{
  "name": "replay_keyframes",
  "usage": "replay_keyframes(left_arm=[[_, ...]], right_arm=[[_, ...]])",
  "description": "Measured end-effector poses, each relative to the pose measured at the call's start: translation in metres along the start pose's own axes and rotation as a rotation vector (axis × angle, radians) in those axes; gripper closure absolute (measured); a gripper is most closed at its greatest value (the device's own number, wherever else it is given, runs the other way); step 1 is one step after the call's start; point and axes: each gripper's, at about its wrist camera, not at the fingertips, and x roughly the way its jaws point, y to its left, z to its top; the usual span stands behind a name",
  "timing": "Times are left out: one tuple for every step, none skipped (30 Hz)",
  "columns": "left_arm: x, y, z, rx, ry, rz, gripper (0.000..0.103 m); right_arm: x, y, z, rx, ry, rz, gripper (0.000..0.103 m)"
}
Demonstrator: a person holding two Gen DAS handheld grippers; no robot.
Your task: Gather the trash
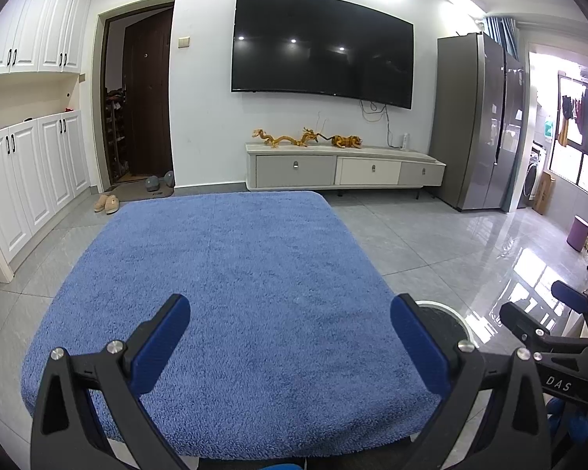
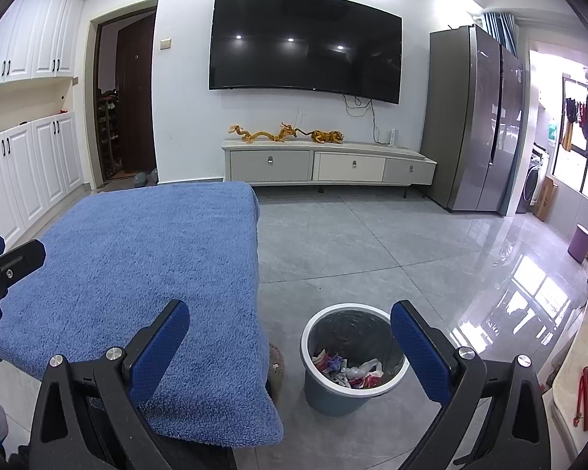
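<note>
A grey trash bin (image 2: 333, 395) with a white rim stands on the floor to the right of a table covered in a blue fuzzy cloth (image 2: 137, 258). Crumpled wrappers and paper (image 2: 349, 370) lie in its bottom. My right gripper (image 2: 290, 346) is open and empty, held above the table's right edge and the bin. My left gripper (image 1: 290, 342) is open and empty above the near part of the blue cloth (image 1: 231, 274). The bin's rim (image 1: 450, 309) peeks out behind the left gripper's right finger. Each gripper shows at the edge of the other's view.
A low TV cabinet (image 2: 325, 164) with gold figurines and a wall TV (image 2: 305, 43) face me. A grey fridge (image 2: 474, 117) stands at the right, white cupboards (image 1: 27, 172) at the left. A purple bin (image 2: 580, 243) sits far right. Slippers (image 1: 106, 203) lie by the doorway.
</note>
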Motion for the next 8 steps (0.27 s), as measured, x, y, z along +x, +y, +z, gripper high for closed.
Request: replay_keyframes(left_arm=[[-0.0002,0.0001,0.0001,0.000,0.000,0.000,0.000],[-0.0003,0.0002,0.0001,-0.001,0.001,-0.001,0.000],[-0.0004,0.0001,0.0004,-0.001,0.001,-0.001,0.000],[-0.0005,0.0002,0.0006,-0.001,0.001,-0.002,0.000],[-0.0005,0.0002,0.0006,-0.001,0.001,-0.001,0.000],[-0.0004,0.0002,0.0006,-0.001,0.001,-0.002,0.000],[-0.0004,0.0003,0.0006,-0.001,0.001,-0.002,0.000],[-0.0003,0.0003,0.0006,-0.001,0.001,-0.001,0.000]], right_arm=[[0.0001,0.0000,-0.0002,-0.001,0.001,0.000,0.000],[-0.0001,0.0000,0.0003,-0.002,0.001,-0.001,0.000],[0.0002,-0.0006,0.0002,-0.002,0.002,0.000,0.000],[0.0001,-0.0008,0.0004,-0.003,0.003,0.000,0.000],[-0.0003,-0.0010,0.0011,-0.004,0.003,0.000,0.000],[-0.0008,-0.0011,0.0012,-0.006,0.002,-0.002,0.000],[-0.0011,-0.0011,0.0015,-0.008,0.002,-0.003,0.000],[-0.0011,-0.0007,0.0015,-0.009,0.001,-0.004,0.000]])
